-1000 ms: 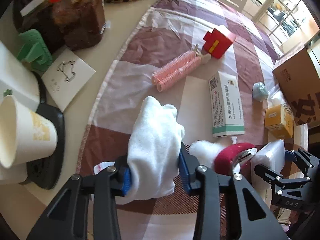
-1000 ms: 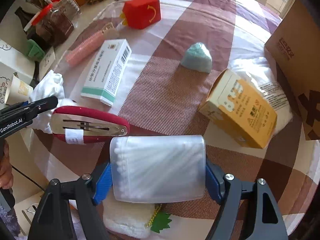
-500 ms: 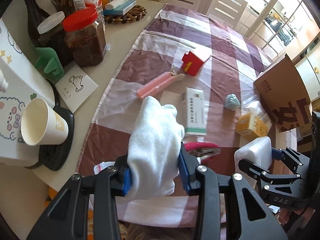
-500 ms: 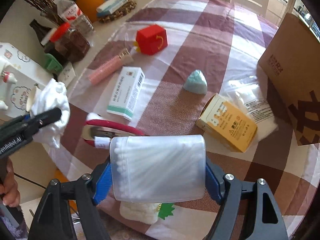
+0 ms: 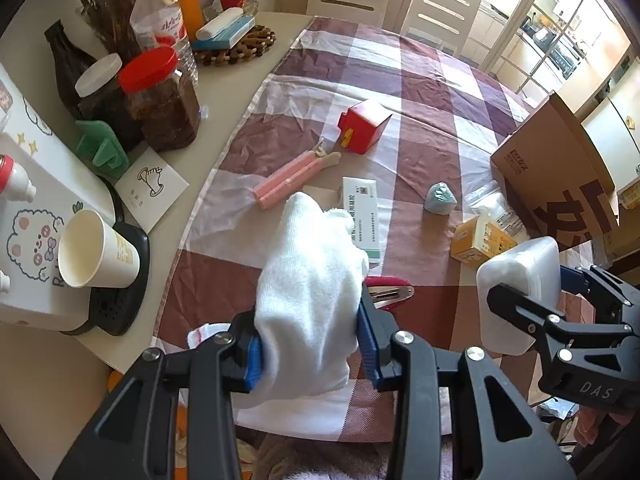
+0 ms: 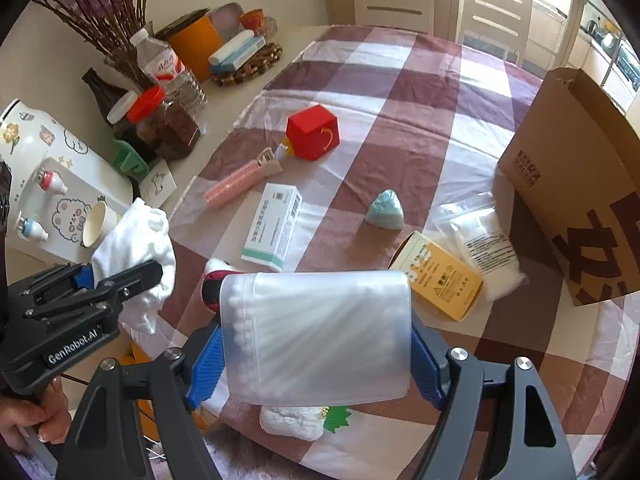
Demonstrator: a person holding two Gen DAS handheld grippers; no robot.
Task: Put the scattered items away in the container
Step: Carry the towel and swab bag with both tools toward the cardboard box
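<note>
The left gripper (image 5: 310, 354) has its blue-padded fingers (image 5: 253, 360) pressed in on a white terry cloth (image 5: 310, 280), a soft, bunched towel whose folds rise in a lump above the pads and hang a little below them, clear of the bench (image 5: 240, 92). The right gripper (image 6: 316, 346) stands much wider, its blue fingers (image 6: 204, 364) clamped on the two ends of a frosted, translucent pack of cotton swabs (image 6: 320, 332); the white swab tips show in a row along its left edge and the sticks read as faint stripes through the plastic. Both loads are held above the near edge of the maroon-and-white checked tablecloth (image 6: 400, 92). Still lying on the cloth are a red hair clip (image 5: 390, 290) just under the towel, a white-and-green medicine box (image 6: 274, 226), a pink roller comb (image 6: 236, 184), a red house-shaped box (image 6: 314, 132), a small teal wrapped packet (image 6: 386, 210), a yellow carton (image 6: 438, 276) and a clear zip bag of white pads (image 6: 484, 246). The container, a brown cardboard box (image 6: 572, 184) with dark printed characters, stands at the right side of the cloth with its flap up, touching the zip bag and near the yellow carton. A hand (image 6: 34, 416) grips the left gripper's handle at the lower left of the right wrist view.
</note>
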